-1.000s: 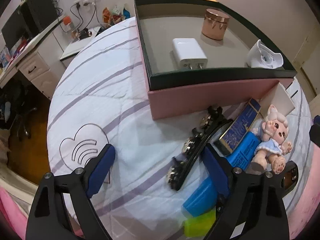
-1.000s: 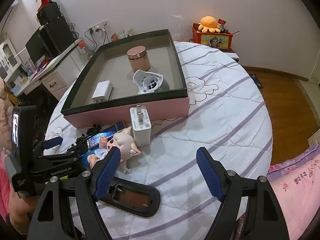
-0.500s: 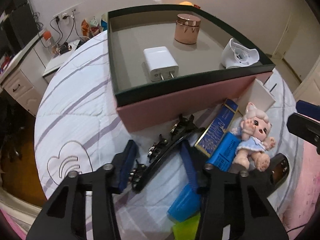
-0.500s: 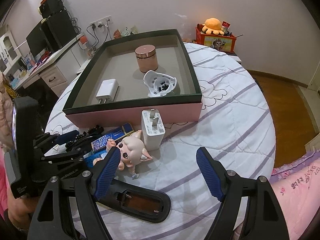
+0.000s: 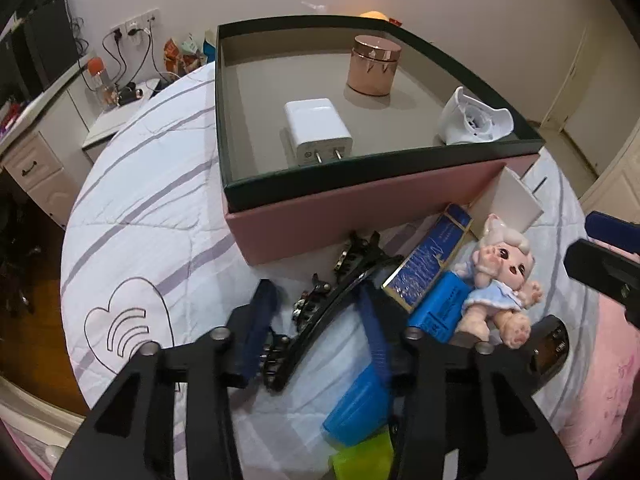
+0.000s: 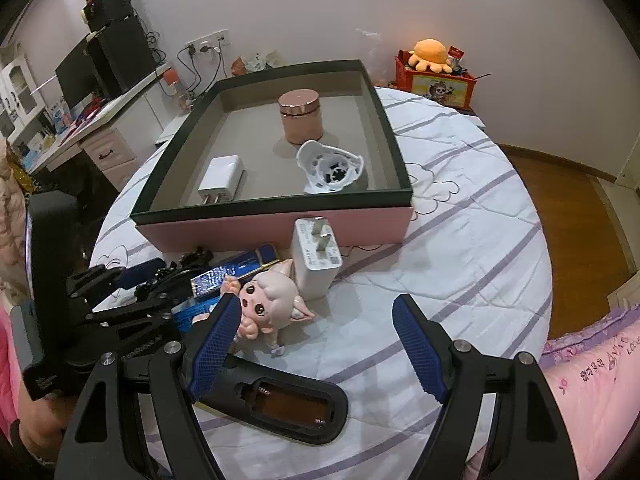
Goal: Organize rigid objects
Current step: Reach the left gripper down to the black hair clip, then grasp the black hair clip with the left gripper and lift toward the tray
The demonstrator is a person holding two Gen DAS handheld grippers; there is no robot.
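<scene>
A black toothed hair clip [image 5: 332,304] lies on the striped bedspread in front of the pink box [image 5: 360,208]. My left gripper [image 5: 316,296] is closing on it, its blue pads against the clip's two sides. The box holds a white charger [image 5: 316,128], a rose-gold jar [image 5: 374,64] and a white plastic part [image 5: 472,120]. My right gripper [image 6: 316,312] stands open above the bedspread. A pink doll [image 6: 268,304] is by its left finger and a black battery case [image 6: 288,404] lies below.
Beside the clip lie a dark blue box [image 5: 428,268], a blue tube [image 5: 440,308], a blue cup [image 5: 356,408] and a yellow-green piece [image 5: 360,460]. A second white charger [image 6: 316,256] stands against the box front. A desk [image 6: 100,120] is at the far left.
The left gripper's jaws went from wide apart to narrow around the hair clip, and its view swung slightly left. The right gripper shifted slightly toward the doll and kept its opening.
</scene>
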